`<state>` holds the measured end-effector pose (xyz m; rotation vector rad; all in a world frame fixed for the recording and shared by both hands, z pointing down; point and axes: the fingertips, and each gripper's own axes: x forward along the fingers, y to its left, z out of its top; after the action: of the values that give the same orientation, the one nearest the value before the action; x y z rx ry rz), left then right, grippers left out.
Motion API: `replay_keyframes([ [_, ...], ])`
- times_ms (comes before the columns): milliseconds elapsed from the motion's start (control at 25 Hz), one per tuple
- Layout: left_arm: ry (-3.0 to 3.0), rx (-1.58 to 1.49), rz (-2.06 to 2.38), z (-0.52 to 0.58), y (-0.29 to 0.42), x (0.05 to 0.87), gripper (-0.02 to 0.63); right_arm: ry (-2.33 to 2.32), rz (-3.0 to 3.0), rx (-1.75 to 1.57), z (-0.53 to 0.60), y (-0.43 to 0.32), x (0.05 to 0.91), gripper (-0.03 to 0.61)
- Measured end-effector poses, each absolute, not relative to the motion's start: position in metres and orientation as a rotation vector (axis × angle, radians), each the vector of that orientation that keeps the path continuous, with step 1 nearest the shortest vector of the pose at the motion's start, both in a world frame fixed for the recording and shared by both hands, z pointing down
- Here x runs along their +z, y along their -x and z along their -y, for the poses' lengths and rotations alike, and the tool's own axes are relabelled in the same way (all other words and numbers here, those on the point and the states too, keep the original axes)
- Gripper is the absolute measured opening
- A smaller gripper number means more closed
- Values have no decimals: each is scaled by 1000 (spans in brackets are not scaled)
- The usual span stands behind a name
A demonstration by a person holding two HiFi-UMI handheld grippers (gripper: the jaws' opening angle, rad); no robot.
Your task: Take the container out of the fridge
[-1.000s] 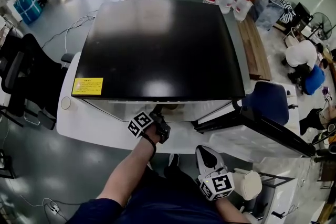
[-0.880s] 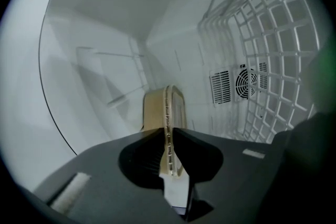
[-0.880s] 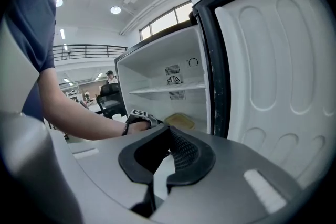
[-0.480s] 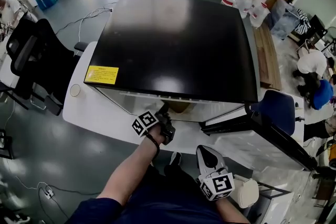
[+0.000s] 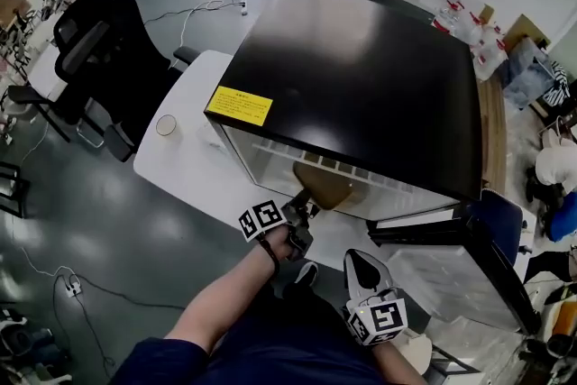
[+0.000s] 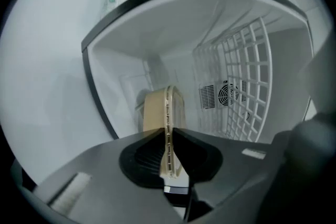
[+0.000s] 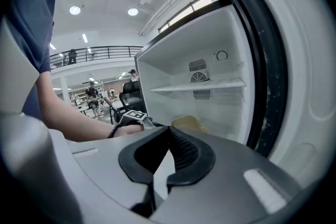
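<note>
One tan container [image 6: 156, 108] pinched by left hand-held gripper [image 6: 169, 136] at one fridge [image 5: 361, 77]; right hand-held gripper [image 7: 167, 132] closed, empty.

The fridge [image 5: 361, 77] has a glossy black top that mirrors the lights. Its inner walls are smooth white plastic, and its shelf [image 6: 241, 76] is a white wire grid. The container [image 6: 156, 108] looks like matt tan plastic. The left gripper [image 6: 169, 136] is matt grey plastic with black ribbed pads [image 6: 144, 157]. The grey floor [image 5: 90, 221] has a slight sheen.
</note>
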<state>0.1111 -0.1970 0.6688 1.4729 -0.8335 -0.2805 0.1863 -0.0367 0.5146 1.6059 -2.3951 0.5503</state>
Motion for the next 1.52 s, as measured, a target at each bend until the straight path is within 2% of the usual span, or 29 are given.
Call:
replay_keyframes([
  [880,-1431,-296,894,102,20,667,51,-1295,2582,497,61,-75,507,5],
  [1520,-1349,-388,1027,90,131,676,51,-1142,2627,483,71,-1,507,5],
])
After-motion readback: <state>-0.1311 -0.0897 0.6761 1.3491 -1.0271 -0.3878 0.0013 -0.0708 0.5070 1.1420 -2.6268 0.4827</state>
